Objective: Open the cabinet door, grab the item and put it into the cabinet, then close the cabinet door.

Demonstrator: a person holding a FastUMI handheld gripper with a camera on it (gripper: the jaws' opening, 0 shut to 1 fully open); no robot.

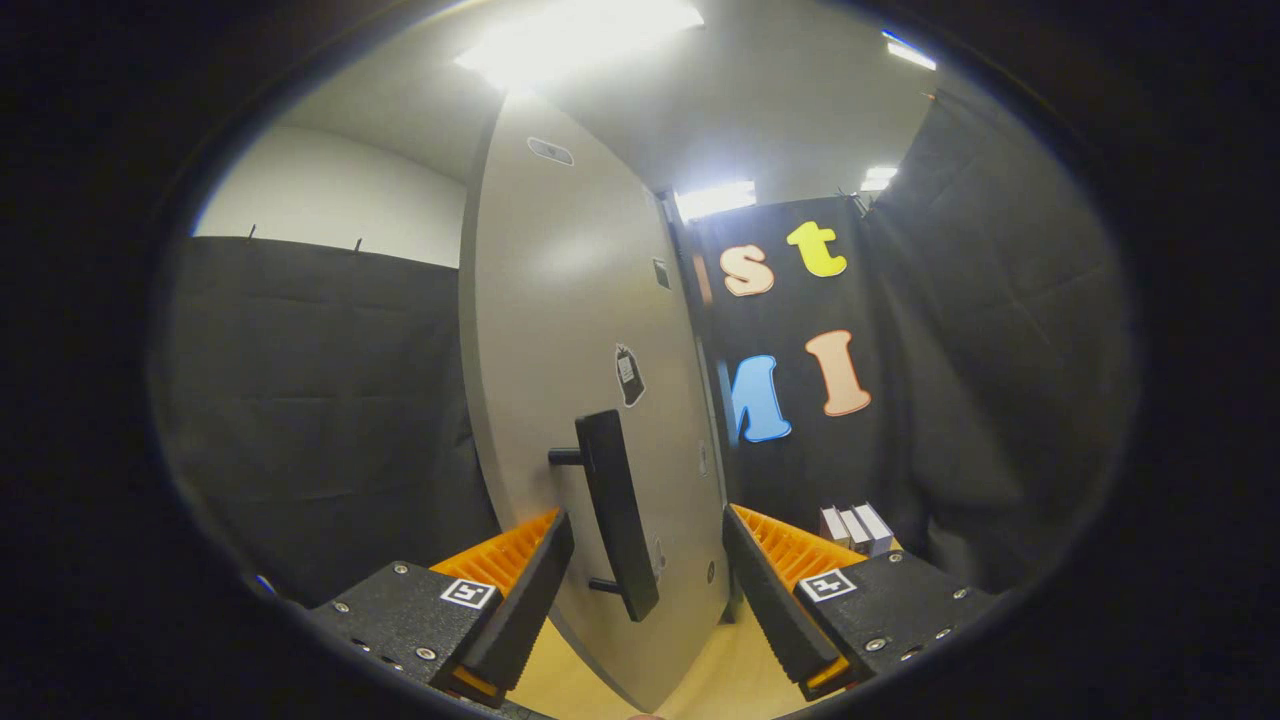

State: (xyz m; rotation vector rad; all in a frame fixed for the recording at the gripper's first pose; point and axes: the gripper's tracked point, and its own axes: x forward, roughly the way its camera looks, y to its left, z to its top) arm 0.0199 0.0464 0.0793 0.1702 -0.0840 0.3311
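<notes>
The gripper [648,560] has its two fingers [520,600] spread wide apart, with a clear gap between them, and nothing is clamped in that gap. The dark bar handle [615,515] of the cabinet door [570,300] stands in the space between the fingers, a little nearer the left finger than the right, and neither finger appears to press on it; whether the left finger grazes the bar is hard to tell at this angle. The handle is a long, flat bar running up and down, its long axis nearly vertical with the top leaning slightly to the left, and it stands off the door on two short pegs, one near its top and one near its bottom. The door itself is a pale grey panel that rises tall ahead of the gripper, swung so that its face is seen at a slant and its far edge recedes toward the black cloth wall [320,400] of the booth. A small dark sticker [629,375] sits on the door face just above the handle. Beyond the right finger, low on the pale wooden surface [720,670] and near the cloth, stand a few small white boxes [856,528], upright and touching side by side, well apart from the door handle.
</notes>
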